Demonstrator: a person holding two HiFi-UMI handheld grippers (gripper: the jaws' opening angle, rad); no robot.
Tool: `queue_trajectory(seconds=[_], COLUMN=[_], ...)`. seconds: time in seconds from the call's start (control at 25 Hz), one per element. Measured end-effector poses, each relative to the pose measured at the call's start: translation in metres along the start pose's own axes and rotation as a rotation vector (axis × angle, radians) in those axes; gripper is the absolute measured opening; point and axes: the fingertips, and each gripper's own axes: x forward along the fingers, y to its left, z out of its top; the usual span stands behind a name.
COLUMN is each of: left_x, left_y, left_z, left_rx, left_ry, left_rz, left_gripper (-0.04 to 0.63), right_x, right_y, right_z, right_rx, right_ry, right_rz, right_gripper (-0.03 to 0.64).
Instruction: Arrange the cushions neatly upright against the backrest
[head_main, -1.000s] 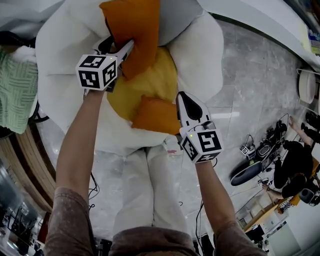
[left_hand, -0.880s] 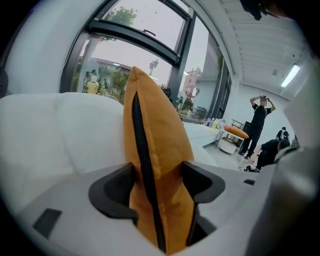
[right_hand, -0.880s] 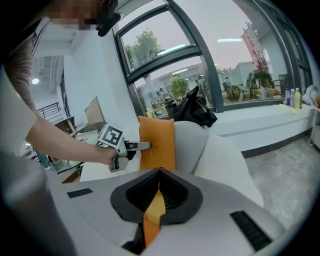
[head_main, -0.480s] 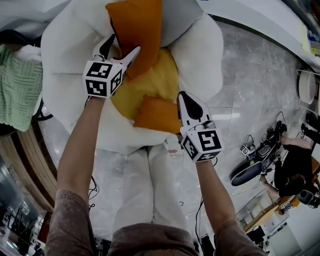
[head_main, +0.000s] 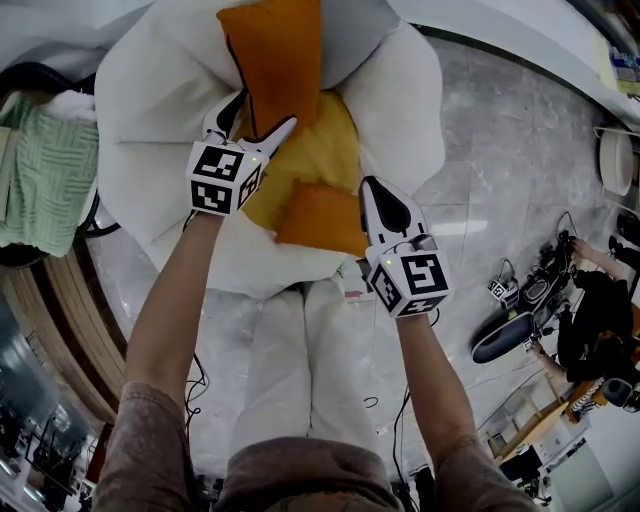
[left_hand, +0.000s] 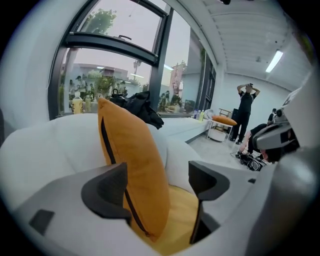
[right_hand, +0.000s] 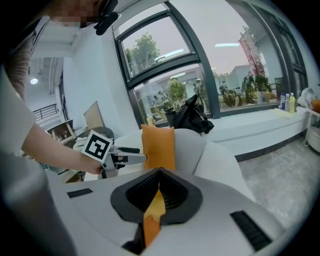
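A tall orange cushion (head_main: 272, 60) (left_hand: 132, 160) (right_hand: 158, 141) stands on edge against the backrest of a white petal-shaped armchair (head_main: 150, 90). My left gripper (head_main: 258, 115) (left_hand: 157, 185) is open just in front of it. The cushion's lower corner lies between the jaws, and the pads do not press on it. A yellow seat cushion (head_main: 325, 150) (left_hand: 177, 225) lies below. A smaller orange cushion (head_main: 318, 218) rests on the seat's front. My right gripper (head_main: 372, 195) (right_hand: 157, 192) is shut on a pinch of its fabric (right_hand: 151, 220).
A green knitted blanket (head_main: 45, 180) lies at the left of the chair. Cables, bags and a seated person (head_main: 590, 320) are on the marble floor at the right. A black bag (right_hand: 192, 116) sits on the window ledge behind the chair. Another person (left_hand: 246, 112) stands farther off.
My left gripper opened, let go of the tall orange cushion and drew back toward me. The cushion stays upright. My right gripper keeps its hold and has hardly moved.
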Motion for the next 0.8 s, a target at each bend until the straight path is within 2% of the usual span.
queue_trajectory(seconds=[0.52,0.8], left_x=[-0.005,0.001], left_y=[-0.096,-0.136], left_z=[-0.059,-0.086], left_rx=[0.094,0.127], left_ry=[0.106,0.127], left_rz=[-0.218,-0.289], left_gripper=[0.376,0.376], right_x=[-0.047,-0.068], right_y=[0.002,-0.008], right_z=[-0.051,-0.083], right_rx=[0.048,0.069], right_ry=[0.002,0.001], right_rz=[-0.074,-0.117], right_gripper=[0.019,0.019])
